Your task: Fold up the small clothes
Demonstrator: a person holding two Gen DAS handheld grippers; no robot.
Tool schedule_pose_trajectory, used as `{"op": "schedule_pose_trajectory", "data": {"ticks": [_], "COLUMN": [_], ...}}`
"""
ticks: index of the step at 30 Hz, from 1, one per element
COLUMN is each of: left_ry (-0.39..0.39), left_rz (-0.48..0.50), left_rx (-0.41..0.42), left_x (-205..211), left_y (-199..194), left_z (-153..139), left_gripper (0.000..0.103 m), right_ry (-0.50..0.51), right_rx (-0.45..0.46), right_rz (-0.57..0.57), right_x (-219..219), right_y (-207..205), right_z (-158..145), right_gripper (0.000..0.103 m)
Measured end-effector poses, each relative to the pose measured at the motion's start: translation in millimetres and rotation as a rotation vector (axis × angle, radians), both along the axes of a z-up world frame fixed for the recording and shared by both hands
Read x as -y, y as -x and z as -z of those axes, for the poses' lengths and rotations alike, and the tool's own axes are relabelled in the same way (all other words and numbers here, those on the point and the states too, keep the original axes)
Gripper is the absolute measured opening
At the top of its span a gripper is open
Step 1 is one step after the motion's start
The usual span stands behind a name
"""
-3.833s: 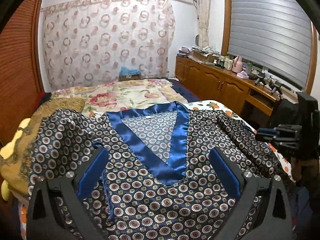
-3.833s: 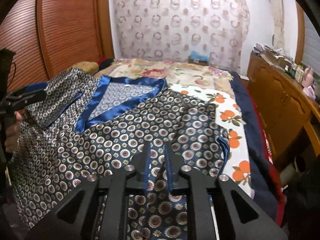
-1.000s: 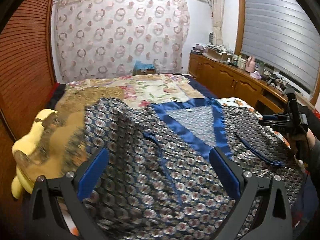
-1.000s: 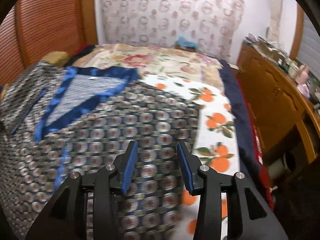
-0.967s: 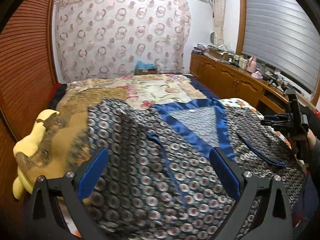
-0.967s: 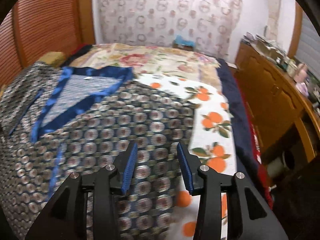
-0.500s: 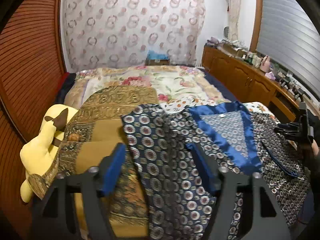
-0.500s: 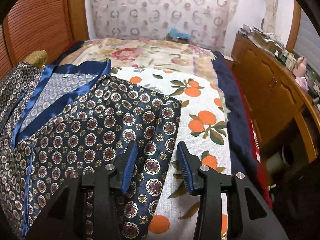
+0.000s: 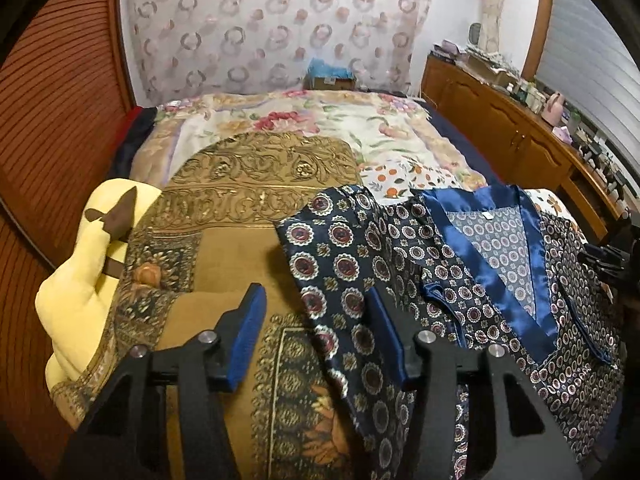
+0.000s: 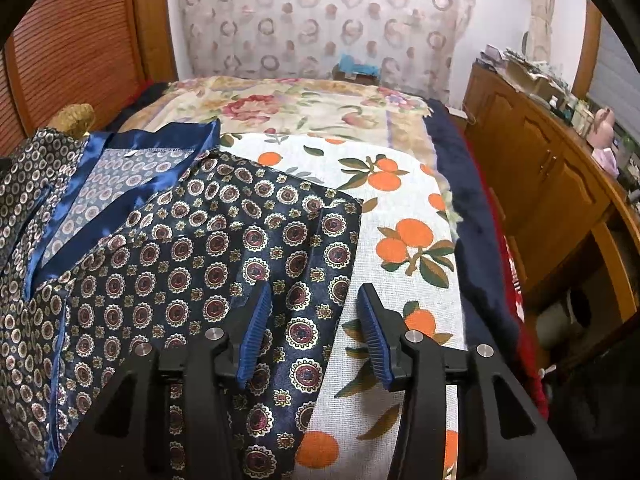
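Garment: we see a navy patterned pyjama top (image 9: 500, 280) lying flat on the bed (image 9: 320, 128), its blue satin V-neck (image 9: 488, 276) pointing toward us.
Landmark: we place everything relative to that V-neck.
Left edge: the sleeve side (image 9: 340, 264) left of the V-neck runs lengthwise away from us, overlapping a gold brocade cushion (image 9: 240, 208).
Left tool (image 9: 312, 332): half open, its jaws have just been closing; the sleeve edge lies between them, but no pad presses it.
Right edge: the side right of the V-neck (image 10: 132, 176) ends on the orange-print sheet (image 10: 408, 240).
Right tool (image 10: 316, 320): half open, it has just widened slightly, straddling that edge (image 10: 340, 280), gripping nothing.
Nearer hand: each sits at its own edge, both tilted steeply down.
Judgement: we reckon both need to pinch before folding inward.
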State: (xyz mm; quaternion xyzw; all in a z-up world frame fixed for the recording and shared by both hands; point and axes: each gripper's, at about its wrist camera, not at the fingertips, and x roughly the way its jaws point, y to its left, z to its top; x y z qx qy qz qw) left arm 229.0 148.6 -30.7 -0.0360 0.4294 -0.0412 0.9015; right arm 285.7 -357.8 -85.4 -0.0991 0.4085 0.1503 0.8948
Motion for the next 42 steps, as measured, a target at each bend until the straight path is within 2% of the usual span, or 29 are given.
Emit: {"op": "schedule_pose_trajectory", "data": {"ticks": [3, 4, 5, 8, 14, 22, 26, 27, 28, 30, 32, 34, 38, 42], "left_ry": [0.013, 0.012, 0.011, -0.015, -0.051, -0.035, -0.01, -0.007, -0.006, 0.003, 0.014, 0.025, 0.035, 0.049], "left_rz": [0.017, 0.026, 0.048, 0.067, 0.092, 0.108, 0.14, 0.148, 0.154, 0.17, 0.181, 0.185, 0.168, 0.134], "left_rx": [-0.016, -0.013, -0.001, 0.039, 0.112, 0.153, 0.17, 0.176, 0.18, 0.188, 0.206, 0.223, 0.273, 0.31], "left_x": [2.2, 3.4, 5.4, 11.9, 27.7, 37.6, 47.2, 50.2, 53.5, 59.9, 65.5, 67.4, 67.6, 57.1], "left_y": [-5.2, -5.8, -6.2, -1.3, 13.0, 26.8, 38.1, 41.4, 45.1, 55.5, 70.3, 83.5, 122.0, 160.3], "left_z": [3.2, 2.9, 2.5, -4.1, -18.6, -25.2, -24.2, -24.2, -24.3, -24.8, -27.4, -30.4, -39.4, -43.4], "left_gripper": [0.053, 0.048, 0.023, 0.003, 0.0, 0.0, 0.0, 0.0, 0.0, 0.0, 0.0, 0.0, 0.0, 0.0], "right_ry": [0.002, 0.002, 0.001, -0.001, -0.014, 0.016, -0.016, -0.02, -0.022, -0.045, -0.068, -0.068, -0.152, -0.199], "right_rx": [0.001, 0.001, 0.0, -0.001, -0.006, -0.026, -0.042, -0.04, -0.035, -0.037, -0.043, 0.02, 0.138, 0.19], "right_rz": [0.001, 0.001, 0.0, 0.001, 0.005, 0.007, 0.015, 0.013, 0.002, -0.053, -0.101, -0.102, -0.085, -0.067], "right_x": [-0.1, -0.1, -0.1, -0.2, 3.9, -0.2, 1.3, 0.4, -1.0, -7.3, -14.8, -17.0, -7.1, 10.9], "right_y": [0.0, 0.0, 0.1, -0.2, -4.7, -22.2, -32.1, -32.4, -31.6, -26.7, -17.0, -1.5, 41.0, 84.6], "right_z": [0.3, 0.2, 0.2, 0.2, 0.4, -1.1, -1.3, -1.0, -1.1, -1.9, -4.6, -15.1, -48.0, -68.7], "right_gripper": [0.046, 0.046, 0.046, 0.046, 0.048, 0.05, 0.051, 0.046, 0.029, 0.006, 0.003, 0.002, 0.001, 0.001]}}
